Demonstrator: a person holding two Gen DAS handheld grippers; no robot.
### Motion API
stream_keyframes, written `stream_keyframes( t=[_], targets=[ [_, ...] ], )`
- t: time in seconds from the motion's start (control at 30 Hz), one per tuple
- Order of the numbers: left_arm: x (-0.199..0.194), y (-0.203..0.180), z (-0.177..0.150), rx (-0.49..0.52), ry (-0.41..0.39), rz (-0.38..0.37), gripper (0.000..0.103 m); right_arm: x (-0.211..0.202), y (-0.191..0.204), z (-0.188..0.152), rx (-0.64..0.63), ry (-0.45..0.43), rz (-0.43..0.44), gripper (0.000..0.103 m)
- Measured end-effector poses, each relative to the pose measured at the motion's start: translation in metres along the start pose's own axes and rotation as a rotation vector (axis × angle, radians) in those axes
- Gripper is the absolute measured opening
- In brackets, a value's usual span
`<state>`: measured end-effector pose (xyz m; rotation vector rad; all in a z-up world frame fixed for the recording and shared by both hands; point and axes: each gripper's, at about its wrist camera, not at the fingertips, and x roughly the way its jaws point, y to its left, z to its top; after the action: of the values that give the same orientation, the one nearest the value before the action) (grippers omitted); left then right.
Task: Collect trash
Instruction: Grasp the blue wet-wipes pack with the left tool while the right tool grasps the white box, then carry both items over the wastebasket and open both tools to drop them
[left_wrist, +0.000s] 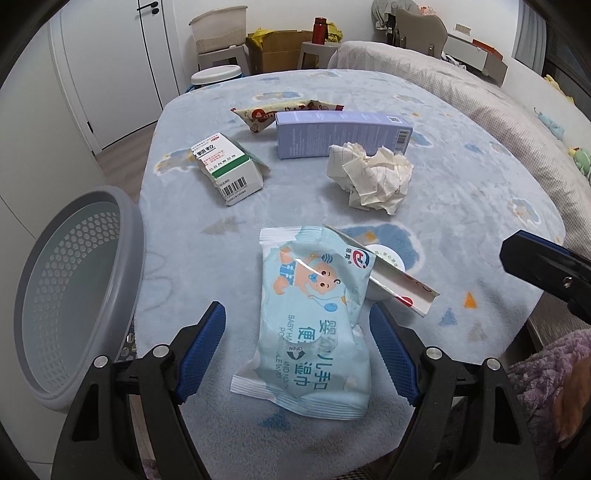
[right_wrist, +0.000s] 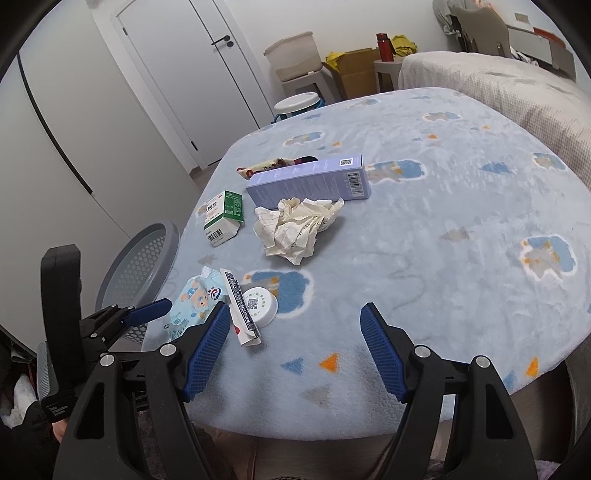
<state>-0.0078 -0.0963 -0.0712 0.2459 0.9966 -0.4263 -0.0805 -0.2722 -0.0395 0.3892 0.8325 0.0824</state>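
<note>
A light-blue baby-wipes pack (left_wrist: 310, 325) lies flat on the fleece blanket between the fingers of my left gripper (left_wrist: 295, 308), which is open, its pads clear of the pack. A white round lid (left_wrist: 388, 258) and a flat torn carton (left_wrist: 399, 284) rest against the pack's right side. Farther off lie crumpled paper (left_wrist: 371, 177), a purple box (left_wrist: 340, 133), a green-and-white medicine box (left_wrist: 229, 166) and a snack wrapper (left_wrist: 266, 112). A grey perforated basket (left_wrist: 74, 295) stands off the blanket's left edge. My right gripper (right_wrist: 295, 308) hovers open over bare blanket, holding nothing.
The blue blanket (right_wrist: 443, 221) ends at a rounded edge close in front. A bed with a beige cover (right_wrist: 498, 85) stands behind on the right. Stools, a cardboard box (left_wrist: 280, 48) and white doors are at the back. A purple sleeve (left_wrist: 546, 369) shows bottom right.
</note>
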Motion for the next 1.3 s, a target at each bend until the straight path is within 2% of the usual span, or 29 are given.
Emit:
stream_keyframes(
  t=[0.13,0.17,0.43,0.77,1.1,1.2,1.27,1.3],
  targets=[
    [0.002,0.001,0.0,0.002,0.012,-0.013,0.052,0.0,0.001,0.0,-0.009,0.003,0.0,0.072],
    [0.003,0.001,0.0,0.003,0.014,-0.014,0.051,0.001,0.002,0.0,-0.012,0.003,-0.003,0.072],
    [-0.016,0.012,0.0,-0.019,-0.047,0.003,0.051,0.009,0.016,-0.004,-0.07,0.016,-0.028,0.071],
    [-0.037,0.045,0.002,-0.095,-0.114,0.064,0.051,0.027,0.061,-0.01,-0.205,0.03,-0.095,0.07],
    [-0.046,0.073,-0.003,-0.156,-0.132,0.078,0.051,0.061,0.091,-0.013,-0.295,0.06,-0.191,0.05],
    [-0.047,0.08,-0.006,-0.17,-0.132,0.079,0.051,0.07,0.093,-0.014,-0.307,0.072,-0.218,0.041],
    [-0.049,0.083,-0.007,-0.177,-0.133,0.079,0.051,0.074,0.093,-0.014,-0.31,0.08,-0.231,0.028],
    [-0.049,0.085,-0.008,-0.182,-0.133,0.08,0.051,0.076,0.092,-0.014,-0.31,0.083,-0.234,0.025]
  ],
)
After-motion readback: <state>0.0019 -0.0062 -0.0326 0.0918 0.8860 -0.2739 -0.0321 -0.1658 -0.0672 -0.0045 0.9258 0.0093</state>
